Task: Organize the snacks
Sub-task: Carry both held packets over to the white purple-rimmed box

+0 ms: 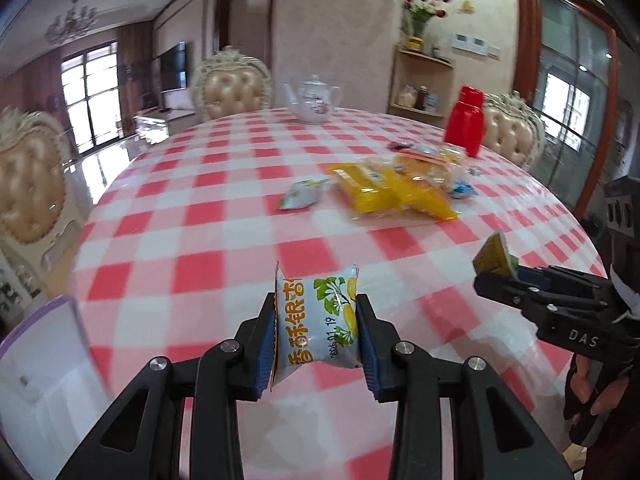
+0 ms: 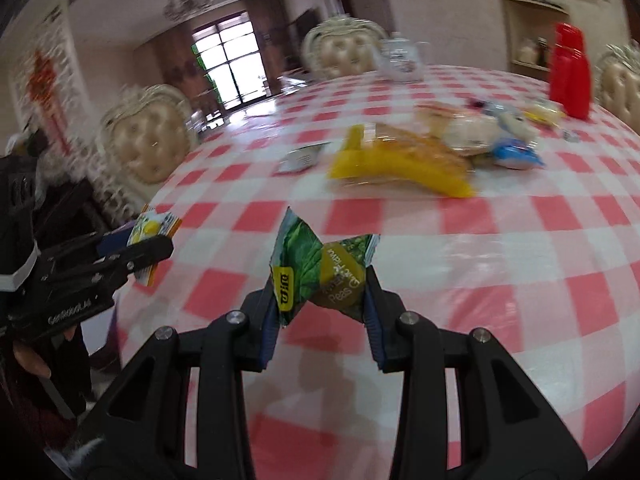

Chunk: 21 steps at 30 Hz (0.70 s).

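Packet of ginkgo-print snack (image 1: 316, 322) clamped between the fingers (image 1: 266, 350) of the left gripper (image 1: 316, 336), held clear above the bench (image 1: 192, 216); the fingers press its two crimped ends, so the pouch body bulges between them. Likely carried this way to move one item at a time. Beyond the fingertips lies the snack pile (image 1: 394, 192), yellow packs heaped together, with a small loose silver-green sachet (image 1: 302, 196) just left of it. Farther out stand a white teapot (image 1: 314, 98) and a red flask (image 1: 466, 122). Low to the left of the fingers, a white container with purple rim (image 1: 48, 360), possibly the sorting bin. To the right, the right gripper (image 1: 498, 276) with its own packet.

Right wrist view: right gripper (image 2: 322, 292) is closed on a green pea-snack packet (image 2: 320, 276), crumpled and tilted, also off the bench (image 2: 520, 280). Snack pile (image 2: 424, 156) lies ahead of the fingertips, well apart. Left gripper (image 2: 150, 250) shows to the left. Both loads look ready for depositing; the drop-off spot is uncertain.
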Each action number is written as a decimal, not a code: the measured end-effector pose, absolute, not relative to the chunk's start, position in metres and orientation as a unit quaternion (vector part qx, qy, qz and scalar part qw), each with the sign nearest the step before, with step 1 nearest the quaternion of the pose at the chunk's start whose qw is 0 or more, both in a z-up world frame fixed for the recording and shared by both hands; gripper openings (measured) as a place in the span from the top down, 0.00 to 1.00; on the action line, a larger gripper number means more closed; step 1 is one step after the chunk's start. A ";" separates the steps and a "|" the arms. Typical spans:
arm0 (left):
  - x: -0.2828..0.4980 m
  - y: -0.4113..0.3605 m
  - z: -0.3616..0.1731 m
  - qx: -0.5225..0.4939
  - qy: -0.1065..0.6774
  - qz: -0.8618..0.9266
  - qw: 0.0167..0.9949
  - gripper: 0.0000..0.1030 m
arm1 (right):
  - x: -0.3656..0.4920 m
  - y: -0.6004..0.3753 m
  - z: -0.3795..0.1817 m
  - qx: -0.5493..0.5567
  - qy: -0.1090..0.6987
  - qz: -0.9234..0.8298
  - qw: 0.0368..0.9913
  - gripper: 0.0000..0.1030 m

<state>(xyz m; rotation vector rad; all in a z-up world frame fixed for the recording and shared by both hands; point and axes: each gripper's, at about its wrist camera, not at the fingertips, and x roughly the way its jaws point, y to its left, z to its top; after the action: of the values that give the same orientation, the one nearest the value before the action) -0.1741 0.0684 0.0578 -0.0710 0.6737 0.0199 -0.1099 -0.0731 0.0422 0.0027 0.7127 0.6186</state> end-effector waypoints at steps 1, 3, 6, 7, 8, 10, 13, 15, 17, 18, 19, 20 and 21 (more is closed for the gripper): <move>-0.181 0.077 0.057 -0.037 0.330 0.020 0.943 0.64 | -0.113 -0.067 0.042 -0.002 0.344 0.304 0.889 0.61; -0.192 0.091 0.054 -0.040 0.332 0.035 0.942 0.63 | -0.119 -0.055 0.042 -0.010 0.345 0.316 0.884 0.61; -0.209 0.112 0.049 -0.042 0.334 0.061 0.940 0.63 | -0.133 -0.031 0.043 -0.029 0.339 0.338 0.878 0.61; -0.216 0.121 0.048 -0.044 0.336 0.074 0.938 0.63 | -0.136 -0.024 0.043 -0.032 0.339 0.345 0.875 0.61; -0.222 0.129 0.047 -0.048 0.337 0.085 0.936 0.63 | -0.139 -0.016 0.042 -0.035 0.339 0.354 0.871 0.61; -0.234 0.146 0.048 -0.055 0.334 0.110 0.934 0.63 | -0.146 0.003 0.043 -0.043 0.336 0.370 0.865 0.61; -0.254 0.173 0.053 -0.060 0.328 0.150 0.931 0.63 | -0.158 0.037 0.043 -0.057 0.335 0.411 0.846 0.61; -0.264 0.190 0.058 -0.068 0.324 0.173 0.928 0.63 | -0.170 0.066 0.043 -0.078 0.333 0.438 0.831 0.61; -0.273 0.204 0.062 -0.069 0.323 0.193 0.924 0.63 | -0.182 0.091 0.043 -0.098 0.332 0.457 0.819 0.61; -0.277 0.212 0.064 -0.066 0.323 0.205 0.922 0.63 | -0.186 0.101 0.042 -0.104 0.333 0.467 0.813 0.61; -0.281 0.217 0.065 -0.064 0.324 0.215 0.919 0.63 | -0.192 0.114 0.042 -0.111 0.334 0.478 0.805 0.61; -0.284 0.223 0.066 -0.064 0.325 0.224 0.917 0.63 | -0.196 0.124 0.041 -0.118 0.334 0.487 0.798 0.61; -0.287 0.228 0.066 -0.064 0.326 0.232 0.914 0.63 | -0.200 0.132 0.041 -0.124 0.334 0.494 0.793 0.61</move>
<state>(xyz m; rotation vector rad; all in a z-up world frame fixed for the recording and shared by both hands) -0.2866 0.2284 0.0656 -0.1309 0.6711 0.4777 -0.1999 0.1321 0.0407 -0.2677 0.7191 1.0636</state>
